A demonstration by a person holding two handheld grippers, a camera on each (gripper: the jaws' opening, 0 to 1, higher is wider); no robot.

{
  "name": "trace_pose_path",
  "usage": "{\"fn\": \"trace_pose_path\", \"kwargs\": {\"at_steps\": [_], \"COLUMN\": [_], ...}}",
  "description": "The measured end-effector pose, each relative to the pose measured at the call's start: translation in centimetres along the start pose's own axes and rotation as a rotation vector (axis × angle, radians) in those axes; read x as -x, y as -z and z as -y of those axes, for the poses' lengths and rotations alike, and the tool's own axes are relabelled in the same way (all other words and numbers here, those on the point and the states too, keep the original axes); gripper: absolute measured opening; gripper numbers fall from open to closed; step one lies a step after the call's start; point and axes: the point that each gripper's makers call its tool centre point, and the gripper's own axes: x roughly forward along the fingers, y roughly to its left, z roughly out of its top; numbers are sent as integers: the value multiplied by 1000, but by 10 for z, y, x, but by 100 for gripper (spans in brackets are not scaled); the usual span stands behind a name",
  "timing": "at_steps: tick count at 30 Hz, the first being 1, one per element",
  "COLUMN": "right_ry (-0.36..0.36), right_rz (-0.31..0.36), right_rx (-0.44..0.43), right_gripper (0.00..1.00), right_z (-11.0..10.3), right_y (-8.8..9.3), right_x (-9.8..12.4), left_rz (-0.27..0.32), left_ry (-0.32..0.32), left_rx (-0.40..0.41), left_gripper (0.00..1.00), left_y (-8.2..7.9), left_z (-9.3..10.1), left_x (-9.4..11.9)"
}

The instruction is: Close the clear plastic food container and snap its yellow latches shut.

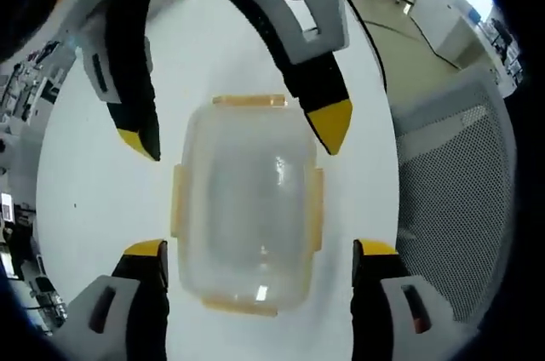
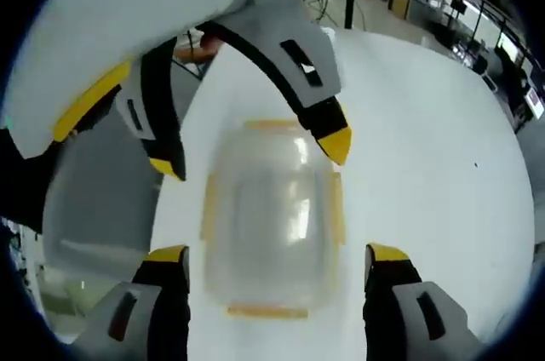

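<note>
A clear plastic food container (image 1: 247, 208) lies on the white table (image 1: 94, 208), seen from above with its lid on. Yellow latches (image 1: 249, 100) sit on all its sides; whether they are snapped down I cannot tell. My left gripper (image 1: 260, 250) is open, one jaw on each side of the container's near end. My right gripper (image 1: 237, 135) comes in from the far side, also open around the container. In the right gripper view the container (image 2: 268, 216) is blurred, with my right gripper (image 2: 278, 253) open around its near end and the left gripper (image 2: 251, 155) open opposite.
The table's curved edge runs close on the right in the left gripper view, with a grey mesh chair (image 1: 451, 182) beyond it. A blurred grey chair (image 2: 94, 199) stands past the table edge in the right gripper view. Office desks fill the background.
</note>
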Motion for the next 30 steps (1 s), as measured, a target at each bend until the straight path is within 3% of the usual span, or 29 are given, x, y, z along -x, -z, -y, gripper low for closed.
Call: {"fn": "trace_pose_path", "kwargs": {"at_steps": [7, 17, 25, 30], "right_ry": [15, 27, 26, 32], "right_rz": [9, -13, -68, -92], "right_rx": [8, 36, 67, 75], "right_gripper": [86, 91, 92, 92], "right_z": [0, -4, -9, -8], "right_y": [2, 9, 21, 26], "right_x": [2, 0, -8, -13], "left_rz": [20, 24, 50, 35], "left_ry": [29, 52, 77, 75], "left_rx": [32, 7, 27, 14], "left_gripper": [90, 93, 93, 93], "left_y": [4, 13, 14, 16], "left_z": [-4, -6, -2, -2], "left_x": [0, -5, -9, -12]}}
